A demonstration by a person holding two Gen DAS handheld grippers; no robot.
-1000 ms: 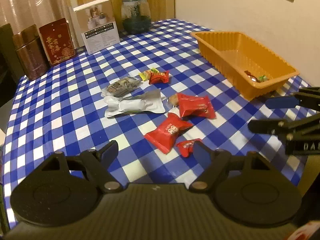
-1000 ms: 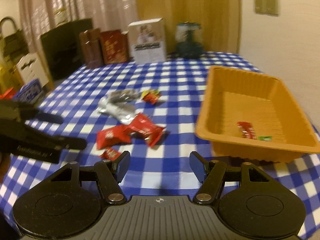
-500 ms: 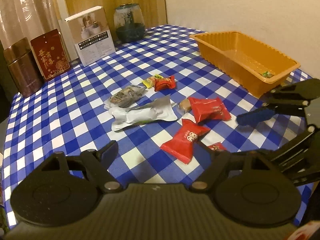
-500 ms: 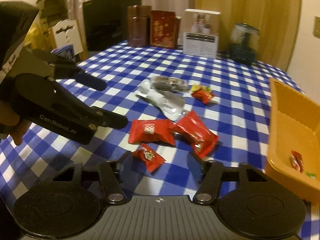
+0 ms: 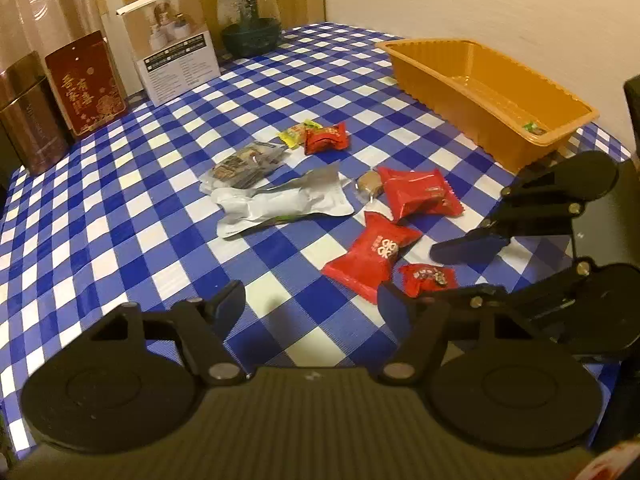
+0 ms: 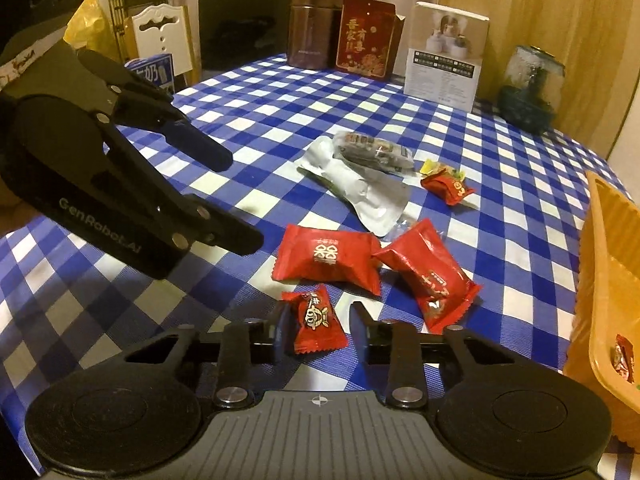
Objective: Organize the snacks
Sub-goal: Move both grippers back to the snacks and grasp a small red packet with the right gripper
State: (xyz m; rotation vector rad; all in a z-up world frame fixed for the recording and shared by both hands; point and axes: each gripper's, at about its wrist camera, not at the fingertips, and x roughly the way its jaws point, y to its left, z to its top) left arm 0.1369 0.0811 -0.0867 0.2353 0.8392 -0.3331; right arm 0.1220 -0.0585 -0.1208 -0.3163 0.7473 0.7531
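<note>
A blue-and-white checked tablecloth (image 5: 120, 216) covers the table; along its far edge stand a white product box (image 5: 172, 40), a red printed carton (image 5: 86, 82), a brown tin (image 5: 28, 116) and a glass jar (image 5: 248, 14); well apart from these, near the wall, sits the orange tray (image 5: 452, 92) with a few small sweets in its near end.

The snacks lie loose in the middle of the cloth; a silver foil pouch (image 5: 280, 204) lies touching a clear packet of dark pieces (image 5: 246, 164); just beside them are two large red packets (image 6: 326, 258), overlapping at one corner; farther off, a red sweet (image 5: 326, 138) lies against a yellow sweet (image 5: 296, 133).

The left gripper (image 5: 312, 304) hangs over bare cloth with its jaws closing and nothing between them; it stands just beside the large red packets.

The right gripper (image 6: 318, 326) is low at the near edge of the pile; its jaws are closing around the small red candy (image 6: 316, 320), one finger at the wrapper's edge, the other with a narrow gap; the large red packets lie just beyond it.
</note>
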